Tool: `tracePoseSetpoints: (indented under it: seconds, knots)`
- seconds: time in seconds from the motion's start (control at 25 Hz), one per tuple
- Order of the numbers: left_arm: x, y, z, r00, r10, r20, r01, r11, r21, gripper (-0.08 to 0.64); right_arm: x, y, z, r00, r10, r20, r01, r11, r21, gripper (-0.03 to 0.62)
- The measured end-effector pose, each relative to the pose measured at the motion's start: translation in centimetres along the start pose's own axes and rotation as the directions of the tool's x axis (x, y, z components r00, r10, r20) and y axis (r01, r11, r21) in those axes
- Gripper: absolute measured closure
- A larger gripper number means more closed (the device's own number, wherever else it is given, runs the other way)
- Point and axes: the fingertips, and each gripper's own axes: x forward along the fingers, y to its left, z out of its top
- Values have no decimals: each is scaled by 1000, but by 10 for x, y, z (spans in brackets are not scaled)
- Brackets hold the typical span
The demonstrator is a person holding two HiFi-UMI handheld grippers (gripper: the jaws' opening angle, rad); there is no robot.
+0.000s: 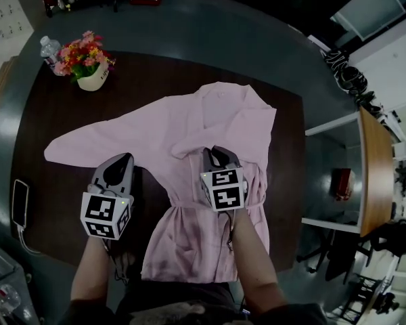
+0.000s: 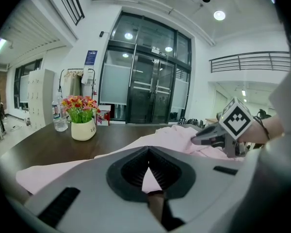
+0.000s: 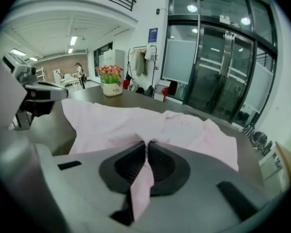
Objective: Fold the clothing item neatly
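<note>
Head view: the pink shirt lies on the bench, collar far, hem near, with one sleeve stretched left. Left gripper view: the left gripper is closed, nearest that sleeve. Right gripper view: the right gripper pinches a mid-shirt fold.

Left gripper: jaws closed tip to tip, nothing seen pinched between them; nose tilted gently downward.
Right gripper: jaws closed on a fold of the pink garment; nose angled down more steeply.
Left forearm: bare, reaching forward from the lower edge of the head view.
Right forearm: bare, reaching forward likewise.
Spacing: grippers side by side and apart, the right one slightly further forward.
</note>
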Motion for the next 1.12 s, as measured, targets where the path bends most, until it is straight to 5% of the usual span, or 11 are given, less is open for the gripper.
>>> tracePoseSetpoints:
  seconds: [0.2, 0.44, 0.68, 1.12]
  knots:
    - [1, 10, 3, 1000, 12, 12, -12, 1000, -8, 552, 14, 7, 56, 995, 83, 47, -79, 995, -68, 586]
    - [2, 15, -3, 1000, 11, 6, -11, 999, -36, 552, 61, 33, 94, 980, 200, -2, -199, 969, -148, 584]
    - [0, 25, -8, 1000, 22, 4, -21, 998, -55, 552, 88, 73, 99, 946, 325, 1, -321, 934, -158, 523]
    - [-19, 36, -12, 999, 51, 8, -51, 998, -40, 552, 29, 93, 65, 942, 333, 50, -331, 943, -41, 523]
